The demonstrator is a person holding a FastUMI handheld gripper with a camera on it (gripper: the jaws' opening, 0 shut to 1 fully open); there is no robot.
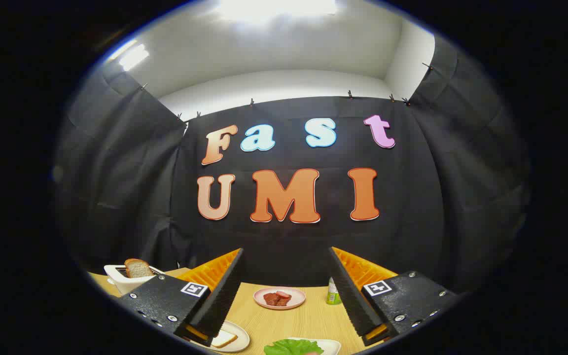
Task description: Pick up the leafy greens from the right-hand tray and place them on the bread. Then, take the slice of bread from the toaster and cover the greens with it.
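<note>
Wooden table carries everything for the sandwich. Above it hangs the claw, released wide and holding nothing. Just below its fingers lie the leafy greens on a white tray, and the bread waits on a plate under the left finger. Beyond that finger stands the toaster with a slice sticking up, I think easy to grasp. Between the fingers, farther, a pink plate holds meat.

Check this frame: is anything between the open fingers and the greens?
Nothing visible. The gripper is open above the table, and the greens lie on their tray below the gap between the fingers, uncovered.
</note>
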